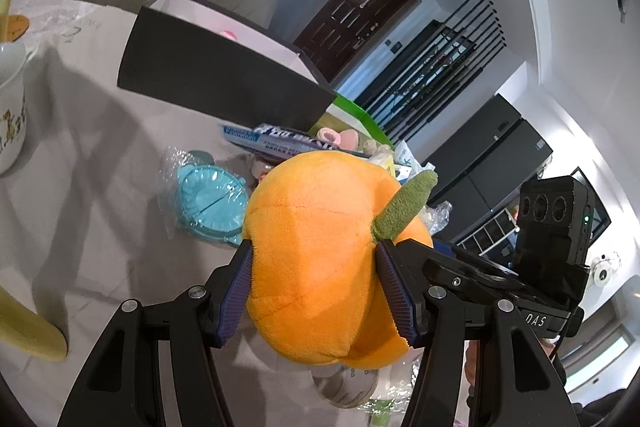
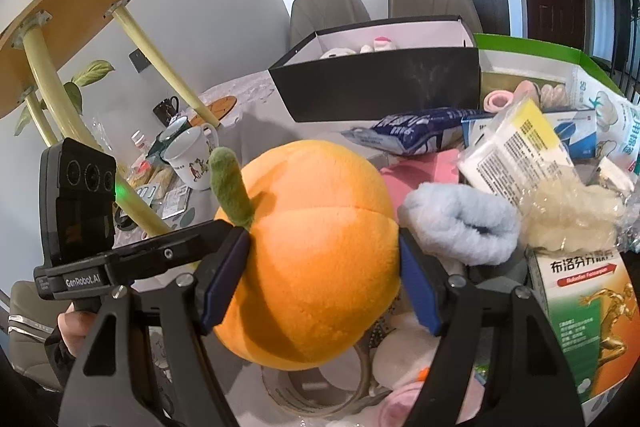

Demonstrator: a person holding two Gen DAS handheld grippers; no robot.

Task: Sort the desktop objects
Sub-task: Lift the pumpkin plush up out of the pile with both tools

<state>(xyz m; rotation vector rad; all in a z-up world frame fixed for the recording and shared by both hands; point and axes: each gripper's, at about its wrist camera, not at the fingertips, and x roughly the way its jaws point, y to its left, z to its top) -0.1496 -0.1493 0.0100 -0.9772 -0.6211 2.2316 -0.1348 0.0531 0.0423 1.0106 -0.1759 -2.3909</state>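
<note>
We pinch the soft, light plush orange [image 1: 320, 251] at its sides with both left tongs [image 1: 316, 291] and right tongs [image 2: 324, 275].

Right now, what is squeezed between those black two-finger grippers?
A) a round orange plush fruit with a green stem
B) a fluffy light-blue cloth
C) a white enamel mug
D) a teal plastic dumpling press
A: the round orange plush fruit sits pressed between the blue pads of the left gripper, and the right gripper clamps it too.

Two close wrist views — shared plush orange [image 1: 320, 251]
</note>
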